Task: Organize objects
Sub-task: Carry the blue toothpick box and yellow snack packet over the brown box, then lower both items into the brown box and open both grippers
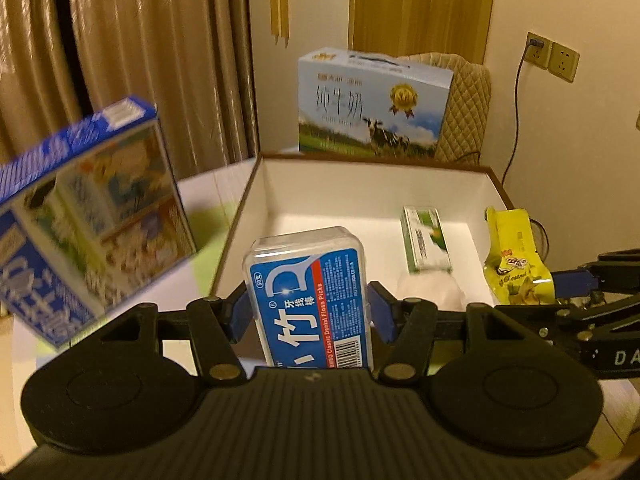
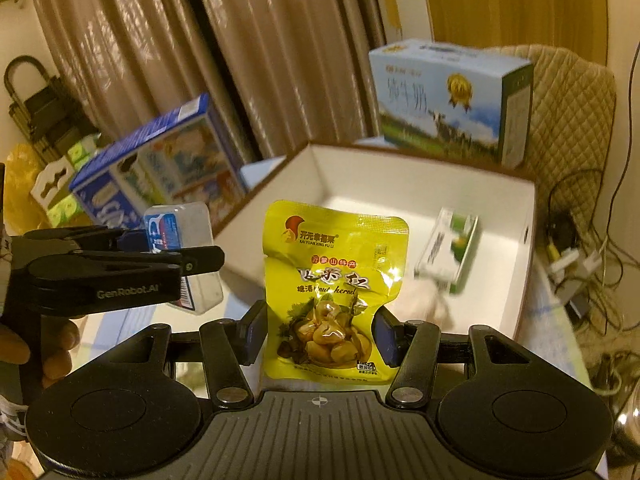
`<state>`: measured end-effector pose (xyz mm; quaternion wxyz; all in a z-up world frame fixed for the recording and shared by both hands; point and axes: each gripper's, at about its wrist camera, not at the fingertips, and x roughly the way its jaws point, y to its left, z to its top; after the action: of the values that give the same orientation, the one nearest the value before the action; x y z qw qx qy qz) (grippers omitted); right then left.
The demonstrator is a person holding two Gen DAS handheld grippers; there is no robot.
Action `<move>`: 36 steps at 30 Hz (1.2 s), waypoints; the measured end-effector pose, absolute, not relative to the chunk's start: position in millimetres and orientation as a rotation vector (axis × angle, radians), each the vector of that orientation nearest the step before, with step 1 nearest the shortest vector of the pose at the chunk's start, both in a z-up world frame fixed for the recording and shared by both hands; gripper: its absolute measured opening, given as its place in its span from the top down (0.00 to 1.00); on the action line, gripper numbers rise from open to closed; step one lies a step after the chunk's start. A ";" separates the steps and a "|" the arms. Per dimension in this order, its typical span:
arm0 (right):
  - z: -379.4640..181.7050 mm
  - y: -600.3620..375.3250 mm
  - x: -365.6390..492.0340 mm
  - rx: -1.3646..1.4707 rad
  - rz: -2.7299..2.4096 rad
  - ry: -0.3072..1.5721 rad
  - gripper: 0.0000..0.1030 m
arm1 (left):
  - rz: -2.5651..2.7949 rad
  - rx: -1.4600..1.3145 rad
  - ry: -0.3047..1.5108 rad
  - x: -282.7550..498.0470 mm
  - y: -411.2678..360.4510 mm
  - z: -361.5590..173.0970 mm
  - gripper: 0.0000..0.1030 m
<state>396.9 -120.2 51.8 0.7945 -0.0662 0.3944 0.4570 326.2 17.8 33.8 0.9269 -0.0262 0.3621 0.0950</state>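
Left hand-held gripper [image 1: 306, 312] clamps a clear plastic floss case [image 1: 308, 292]; right hand-held gripper [image 2: 320, 332] pinches a glossy yellow pouch [image 2: 334, 288], both at the white cardboard box's [image 1: 256, 196] near edge.

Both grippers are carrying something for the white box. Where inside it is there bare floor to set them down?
The white box has bare floor along its left wall and back wall. The right side is crowded: a small green-and-white carton with a pale soft item in front. The floss pick case and yellow chestnut pouch fit left.
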 end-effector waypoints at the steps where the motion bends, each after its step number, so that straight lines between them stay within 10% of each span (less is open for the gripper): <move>1: 52.5 -116.8 401.8 -0.139 0.981 0.844 0.50 | 0.190 -0.050 0.744 334.3 20.6 34.6 0.46; 36: -44.0 -36.5 485.3 -0.166 0.893 1.099 0.50 | 0.040 0.146 1.120 457.2 58.6 -65.2 0.46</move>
<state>485.3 -36.5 -44.0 0.7566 -0.0760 0.5041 0.4094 457.2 58.6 -65.2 0.8444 0.0693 0.5308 0.0190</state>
